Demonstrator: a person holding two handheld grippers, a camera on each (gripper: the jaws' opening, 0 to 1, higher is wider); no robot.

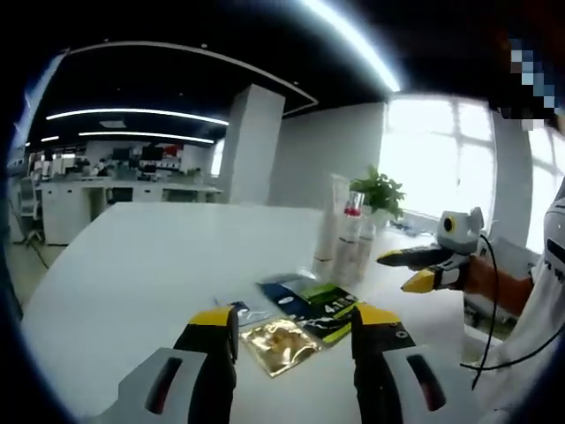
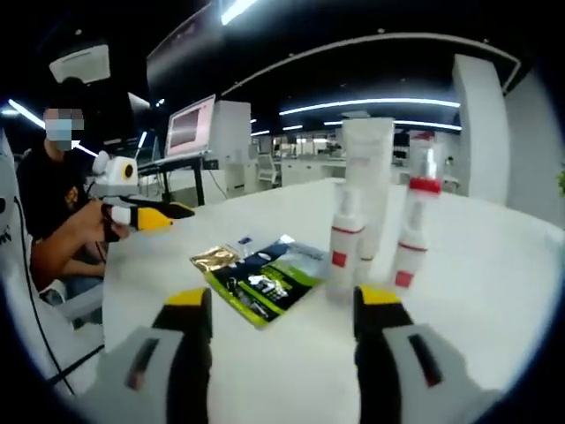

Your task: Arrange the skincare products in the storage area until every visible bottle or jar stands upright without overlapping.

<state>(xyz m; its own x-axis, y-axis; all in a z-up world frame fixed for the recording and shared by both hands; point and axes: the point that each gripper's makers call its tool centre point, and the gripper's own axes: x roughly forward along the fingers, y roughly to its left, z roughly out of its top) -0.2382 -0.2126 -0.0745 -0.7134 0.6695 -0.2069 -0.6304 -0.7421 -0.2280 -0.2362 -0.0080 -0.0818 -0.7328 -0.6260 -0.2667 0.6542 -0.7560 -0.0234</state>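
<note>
In the left gripper view, your left tool [image 1: 294, 334] stands with its yellow-tipped jaws spread wide and nothing between them, low over the white table [image 1: 132, 274]. Just beyond the jaws lies a gold sachet [image 1: 281, 343] flat on the table, and touching its far side a green and black sachet [image 1: 331, 309] overlaps a blue sachet [image 1: 284, 296], with a small clear packet [image 1: 247, 312] just beside them. Farther on, the skincare group stands upright near the table's far edge: a tall white tube [image 1: 334, 225] and two slim bottles with red caps [image 1: 353, 231], close together; whether they touch cannot be told. Your right tool [image 1: 408, 268] comes in from the right beside that group, held in a hand, its jaws apart and empty. Behind the bottles a green plant [image 1: 381, 192] sits by the window. In the right gripper view, your right tool [image 2: 281, 311] likewise shows its jaws open and holding nothing. Just past the right jaw stand a small white bottle with a red band [image 2: 345, 238], the tall white tube [image 2: 369, 181] behind it, and a red-capped spray bottle [image 2: 413, 231] beside them, all upright. To their left the sachets [image 2: 260, 276] lie overlapped on the table. Farther left your left tool [image 2: 150, 215] hovers off the table edge, and beyond it a monitor [image 2: 188, 124] sits on a desk.
</note>
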